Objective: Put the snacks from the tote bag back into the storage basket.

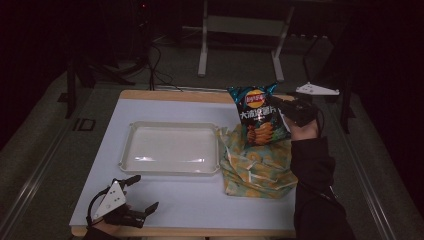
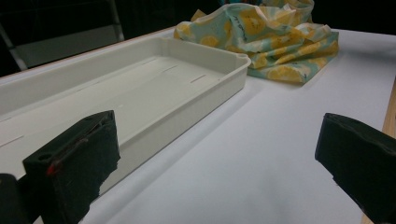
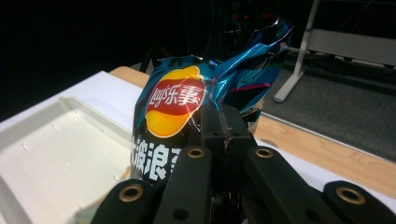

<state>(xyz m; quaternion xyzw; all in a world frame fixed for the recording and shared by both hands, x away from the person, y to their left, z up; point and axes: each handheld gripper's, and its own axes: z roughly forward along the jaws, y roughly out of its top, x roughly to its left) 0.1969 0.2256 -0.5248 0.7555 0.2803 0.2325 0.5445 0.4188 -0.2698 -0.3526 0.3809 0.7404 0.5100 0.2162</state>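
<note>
With the chip bag (image 1: 258, 116) pinched by its edge in the right gripper's (image 1: 281, 107) shut jaws above the yellow-patterned cloth bag (image 1: 255, 167), best carried level across to the white tray (image 1: 131, 166), left gripper (image 1: 142, 197) gaping wide over the worktop (image 1: 200, 205).

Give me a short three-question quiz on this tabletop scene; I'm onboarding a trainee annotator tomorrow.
1. True or false: the right claw is shut on the chip bag.
2. Which is the left claw? A) open, holding nothing B) shut on the tray C) gripping the cloth
3. What lies right of the white tray, under the lifted bag?

Key:
1. True; it pinches the bag's edge.
2. A; it rests near the table's front edge.
3. The yellow-patterned cloth bag.
</note>
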